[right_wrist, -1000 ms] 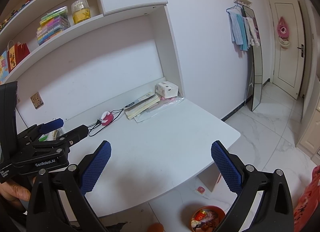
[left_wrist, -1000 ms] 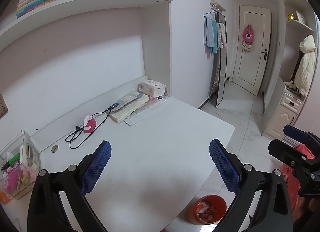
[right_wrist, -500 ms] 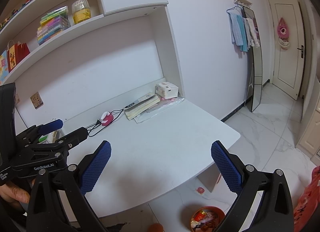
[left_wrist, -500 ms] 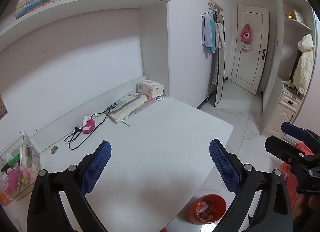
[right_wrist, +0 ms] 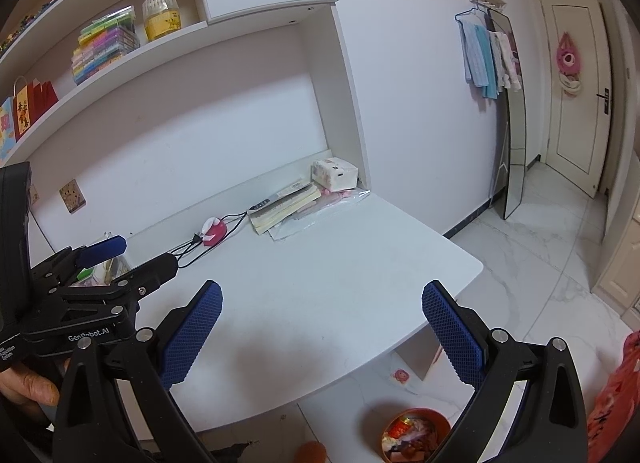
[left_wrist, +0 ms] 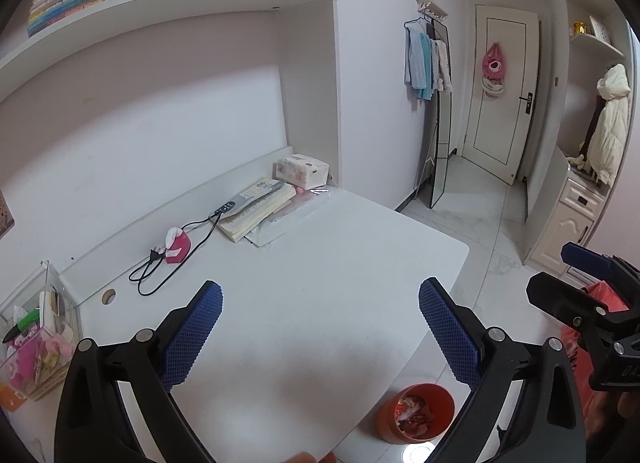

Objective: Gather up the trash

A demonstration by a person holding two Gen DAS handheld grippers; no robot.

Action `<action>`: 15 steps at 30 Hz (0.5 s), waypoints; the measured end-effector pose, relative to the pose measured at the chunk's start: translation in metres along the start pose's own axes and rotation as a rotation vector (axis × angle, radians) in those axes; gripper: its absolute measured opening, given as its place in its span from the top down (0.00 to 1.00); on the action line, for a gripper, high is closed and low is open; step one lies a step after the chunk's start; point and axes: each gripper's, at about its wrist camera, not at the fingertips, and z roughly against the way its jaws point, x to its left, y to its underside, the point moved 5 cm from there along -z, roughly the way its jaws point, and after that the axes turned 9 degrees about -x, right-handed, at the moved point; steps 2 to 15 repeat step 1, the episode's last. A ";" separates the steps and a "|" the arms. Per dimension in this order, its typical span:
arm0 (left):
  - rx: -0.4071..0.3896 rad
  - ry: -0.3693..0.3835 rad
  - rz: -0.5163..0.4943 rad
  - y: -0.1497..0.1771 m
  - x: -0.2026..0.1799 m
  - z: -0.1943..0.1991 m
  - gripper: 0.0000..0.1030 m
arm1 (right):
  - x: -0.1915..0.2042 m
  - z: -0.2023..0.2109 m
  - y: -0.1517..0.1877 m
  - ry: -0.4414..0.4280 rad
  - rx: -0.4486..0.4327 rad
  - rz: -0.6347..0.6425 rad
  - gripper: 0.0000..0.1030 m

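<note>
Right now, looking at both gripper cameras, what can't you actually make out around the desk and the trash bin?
- Orange bin: in the right wrist view the right gripper's finger covers one side; the contents are too jumbled to identify.
- Small pink scrap on the floor: too small to identify.
- Clear organizer box: cut off by the left wrist view's edge.
- Red item: cut off at the right wrist view's edge.
</note>
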 end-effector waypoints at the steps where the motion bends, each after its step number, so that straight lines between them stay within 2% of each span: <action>1: 0.001 0.000 0.001 0.000 0.000 0.000 0.06 | 0.000 -0.001 0.000 -0.002 0.002 0.001 0.05; 15: 0.001 0.000 0.001 0.000 0.000 0.000 0.06 | 0.000 -0.001 0.000 -0.002 0.002 0.001 0.05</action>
